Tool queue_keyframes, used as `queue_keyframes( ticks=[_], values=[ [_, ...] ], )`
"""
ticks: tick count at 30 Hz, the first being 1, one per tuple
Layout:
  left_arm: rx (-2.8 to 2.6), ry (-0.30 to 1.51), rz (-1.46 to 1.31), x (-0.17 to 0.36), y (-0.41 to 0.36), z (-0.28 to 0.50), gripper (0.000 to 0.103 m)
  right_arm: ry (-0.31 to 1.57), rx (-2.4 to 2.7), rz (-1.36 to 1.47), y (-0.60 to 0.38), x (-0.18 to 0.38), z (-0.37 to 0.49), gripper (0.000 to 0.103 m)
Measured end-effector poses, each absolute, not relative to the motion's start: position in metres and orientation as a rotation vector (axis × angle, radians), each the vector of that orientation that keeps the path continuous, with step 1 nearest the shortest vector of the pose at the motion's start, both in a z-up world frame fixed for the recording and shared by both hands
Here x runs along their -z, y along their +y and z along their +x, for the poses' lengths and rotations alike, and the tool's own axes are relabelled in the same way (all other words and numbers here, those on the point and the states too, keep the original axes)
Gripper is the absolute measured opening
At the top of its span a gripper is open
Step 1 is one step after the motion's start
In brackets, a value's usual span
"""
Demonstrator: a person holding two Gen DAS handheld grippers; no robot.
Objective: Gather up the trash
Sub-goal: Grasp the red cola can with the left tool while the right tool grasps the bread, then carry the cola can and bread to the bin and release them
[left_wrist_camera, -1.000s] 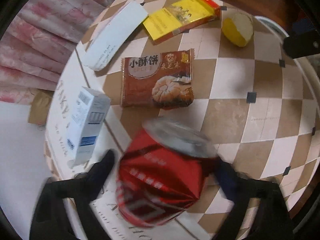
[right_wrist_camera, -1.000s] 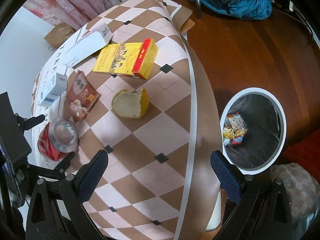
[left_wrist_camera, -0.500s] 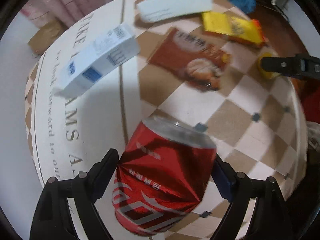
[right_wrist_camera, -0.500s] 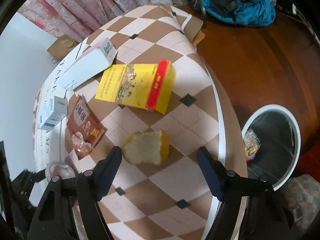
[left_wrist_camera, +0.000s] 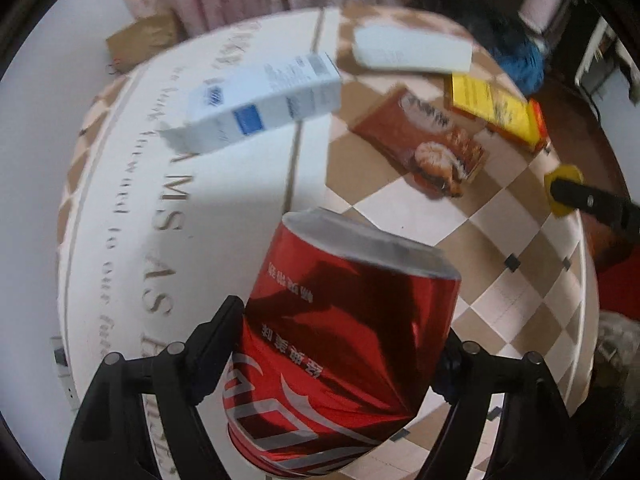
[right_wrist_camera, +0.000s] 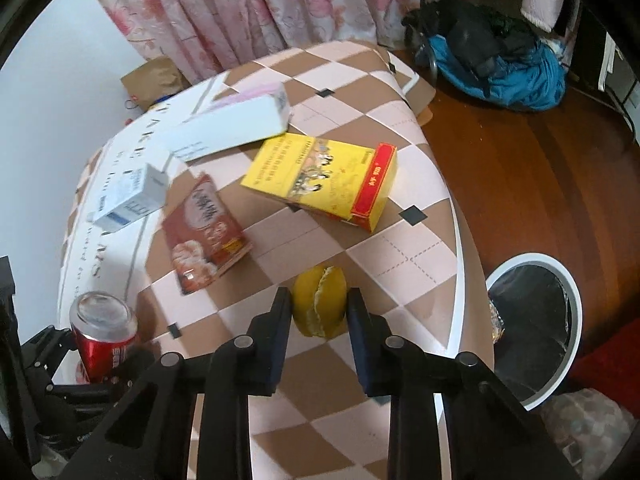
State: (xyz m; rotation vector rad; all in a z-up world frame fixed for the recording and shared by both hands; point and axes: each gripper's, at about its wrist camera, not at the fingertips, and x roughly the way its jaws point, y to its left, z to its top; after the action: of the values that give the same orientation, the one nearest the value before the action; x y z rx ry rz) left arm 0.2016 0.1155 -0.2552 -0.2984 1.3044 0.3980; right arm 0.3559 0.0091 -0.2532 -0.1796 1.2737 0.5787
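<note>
Currently: both grippers loaded, bin sits right of table

Left gripper [left_wrist_camera: 340,344] is clamped on the dented red soda can [left_wrist_camera: 340,340], can tilted, rim end pointing away from the camera, over the white lettered part of the tablecloth [left_wrist_camera: 120,208]. Right gripper [right_wrist_camera: 318,312] is closed on the yellow fruit peel [right_wrist_camera: 320,306], pads touching both sides; can't tell if it's lifted off the cloth yet.

Key relation: trash bin [right_wrist_camera: 532,264] is on the floor just past the table's right edge, so the right gripper is much nearer. Left gripper must cross the whole table.

Left on the table, all beyond the peel from the bin: brown snack packet [right_wrist_camera: 204,236], yellow box [right_wrist_camera: 320,176], small blue-white carton [right_wrist_camera: 128,196], long white box [right_wrist_camera: 236,124].

Hidden: the bin's lower rim is cut off by the right gripper; contents barely visible, one wrapper at the edge. Left view is motion-blurred.
</note>
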Motion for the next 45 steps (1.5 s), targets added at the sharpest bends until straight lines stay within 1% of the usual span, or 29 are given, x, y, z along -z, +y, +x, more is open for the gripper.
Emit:
queue_keyframes(
  ticks=[8, 10, 14, 19, 24, 29, 33, 36, 38, 45],
  values=[
    [-0.469, 1.152, -0.286, 0.188, 0.096, 0.175, 0.079, 1.194, -0.636, -0.169, -0.007, 0.207, 0.323, 0.029],
    [-0.469, 1.119, -0.271, 0.173, 0.101, 0.187, 0.079, 1.176, -0.643, -0.151, -0.014, 0.194, 0.319, 0.029],
    [-0.449, 1.044, -0.247, 0.137, 0.085, 0.203, 0.079, 1.128, -0.641, -0.117, -0.039, 0.162, 0.312, 0.029],
    [-0.372, 0.961, -0.233, 0.092, 0.041, 0.221, 0.079, 1.075, -0.609, -0.069, -0.089, 0.121, 0.313, 0.029],
    [-0.263, 0.929, -0.225, 0.075, -0.011, 0.254, 0.079, 1.039, -0.545, -0.021, -0.156, 0.092, 0.322, 0.029],
    [-0.131, 0.957, -0.254, 0.087, -0.064, 0.296, 0.079, 1.043, -0.455, 0.012, -0.223, 0.088, 0.336, 0.029],
    [-0.018, 1.031, -0.336, 0.113, -0.103, 0.337, 0.079, 1.082, -0.366, 0.044, -0.276, 0.107, 0.354, 0.029],
    [0.041, 1.109, -0.410, 0.142, -0.125, 0.365, 0.079, 1.143, -0.309, 0.067, -0.310, 0.136, 0.370, 0.029],
    [0.080, 1.182, -0.466, 0.171, -0.136, 0.387, 0.079, 1.179, -0.282, 0.080, -0.325, 0.156, 0.377, 0.029],
    [0.135, 1.368, -0.534, 0.248, -0.155, 0.438, 0.079, 1.336, -0.204, 0.141, -0.374, 0.245, 0.408, 0.029]
  ],
)
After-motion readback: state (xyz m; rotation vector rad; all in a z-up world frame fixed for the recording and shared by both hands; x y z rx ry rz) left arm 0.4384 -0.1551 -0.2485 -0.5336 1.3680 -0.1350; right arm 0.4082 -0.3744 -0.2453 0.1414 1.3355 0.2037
